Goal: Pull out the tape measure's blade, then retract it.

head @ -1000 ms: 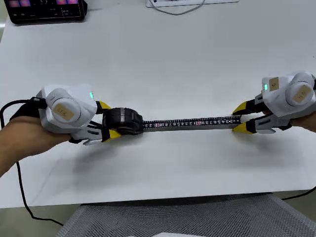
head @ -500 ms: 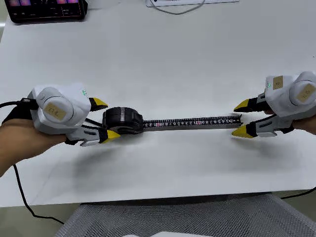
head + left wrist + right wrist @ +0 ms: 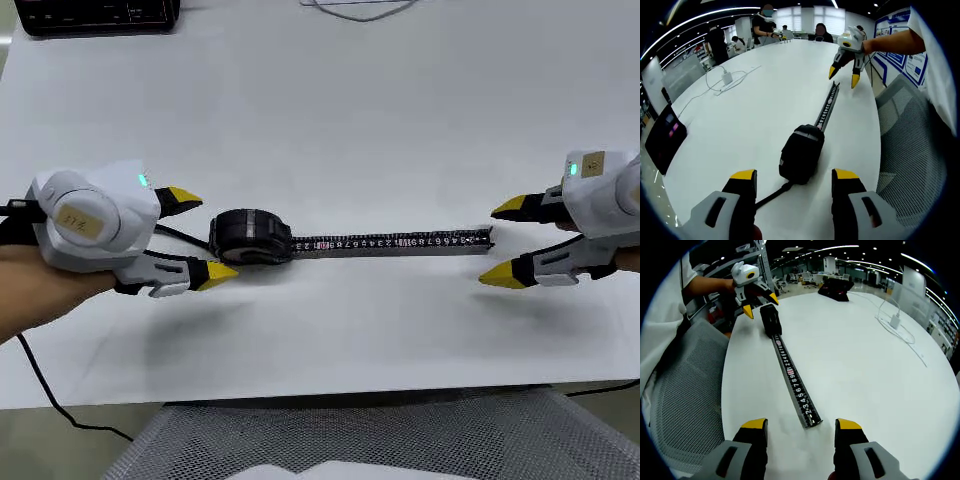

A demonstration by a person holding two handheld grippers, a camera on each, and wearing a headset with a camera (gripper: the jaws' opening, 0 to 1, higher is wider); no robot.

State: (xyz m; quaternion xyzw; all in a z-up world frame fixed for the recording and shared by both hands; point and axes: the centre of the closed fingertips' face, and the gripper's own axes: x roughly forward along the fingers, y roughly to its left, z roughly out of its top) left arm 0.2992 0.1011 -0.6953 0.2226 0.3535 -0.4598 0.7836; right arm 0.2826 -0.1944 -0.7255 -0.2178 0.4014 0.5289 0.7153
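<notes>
A black tape measure case (image 3: 250,237) lies on the white table (image 3: 330,120), its dark numbered blade (image 3: 392,242) stretched out to the right and lying flat. My left gripper (image 3: 203,234) stands open just left of the case, not touching it; the case (image 3: 802,152) sits a little beyond its yellow fingertips (image 3: 743,175). My right gripper (image 3: 505,241) is open just right of the blade's end hook (image 3: 487,238), which lies free before its fingertips (image 3: 756,424). From the right gripper view, the blade (image 3: 792,382) runs away to the case (image 3: 771,319).
A dark tablet (image 3: 95,14) lies at the table's far left, and a white charger with cable (image 3: 727,78) at the far edge. A mesh chair (image 3: 340,430) stands below the near table edge. A black cord (image 3: 30,330) trails from the left gripper.
Both grippers have let go and drawn back: the left off the case to the left, the right off the blade end to the right. The tape lies extended on the table.
</notes>
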